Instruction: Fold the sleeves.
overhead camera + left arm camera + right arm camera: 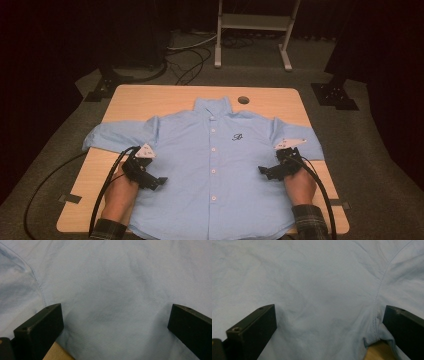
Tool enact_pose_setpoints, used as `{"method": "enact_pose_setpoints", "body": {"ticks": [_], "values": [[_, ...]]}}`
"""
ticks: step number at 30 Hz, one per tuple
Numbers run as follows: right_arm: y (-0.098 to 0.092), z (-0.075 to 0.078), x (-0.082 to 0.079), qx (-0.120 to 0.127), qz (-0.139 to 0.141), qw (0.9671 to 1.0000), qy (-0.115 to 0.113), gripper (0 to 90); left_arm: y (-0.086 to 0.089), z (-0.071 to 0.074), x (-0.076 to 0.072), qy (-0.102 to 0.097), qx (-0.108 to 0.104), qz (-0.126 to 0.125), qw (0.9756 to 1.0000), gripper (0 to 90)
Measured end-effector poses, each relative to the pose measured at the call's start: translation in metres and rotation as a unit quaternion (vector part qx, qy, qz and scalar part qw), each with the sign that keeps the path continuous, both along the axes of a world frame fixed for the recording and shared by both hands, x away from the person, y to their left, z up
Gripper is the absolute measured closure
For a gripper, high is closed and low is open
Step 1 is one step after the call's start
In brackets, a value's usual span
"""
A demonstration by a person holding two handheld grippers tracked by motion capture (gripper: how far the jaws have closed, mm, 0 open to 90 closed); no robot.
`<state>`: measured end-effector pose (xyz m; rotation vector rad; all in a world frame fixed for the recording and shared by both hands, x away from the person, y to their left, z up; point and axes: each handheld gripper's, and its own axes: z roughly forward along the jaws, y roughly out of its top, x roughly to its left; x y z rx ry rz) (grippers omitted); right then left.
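Light blue short-sleeved shirt spread flat and face up on the wooden table, buttoned, collar toward the far edge, hem at the near edge and hanging slightly over it. Sleeves out to either side, the left one reaching just past the table's edge. Small dark embroidered logo on the chest, beside the row of white buttons. Round cable hole in the table just beyond the collar.

Left tongs low over the shirt's left side, just below the sleeve, hand and forearm coming in from the near edge. Seen in the left gripper view, jaws wide apart, nothing between them but flat fabric; armhole seam curving down past one jaw, a sliver of bare table at the bottom.

Right tongs mirrored on the shirt's right side, under the other sleeve (plaid cuff on that forearm). Seen in the right gripper view, jaws likewise wide, gripping nothing; underarm seam running down just beside one jaw to the point where sleeve and side meet, with a patch of table showing under it.

Black cables trailing back from both tongs toward the near edge. Grey carpeted floor around the table, white frame standing beyond.
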<state>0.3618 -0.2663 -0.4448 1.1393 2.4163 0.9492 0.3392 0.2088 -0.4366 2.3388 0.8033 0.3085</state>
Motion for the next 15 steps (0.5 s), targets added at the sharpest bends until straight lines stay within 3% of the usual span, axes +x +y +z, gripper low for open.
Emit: {"method": "enact_pose_setpoints", "body": {"ticks": [15], "values": [[0.002,0.001,-0.017,-0.004,-0.003,1.0000,0.005,0.0,0.001,0.000,-0.013,0.002,0.001,-0.005,1.0000,0.0]]}}
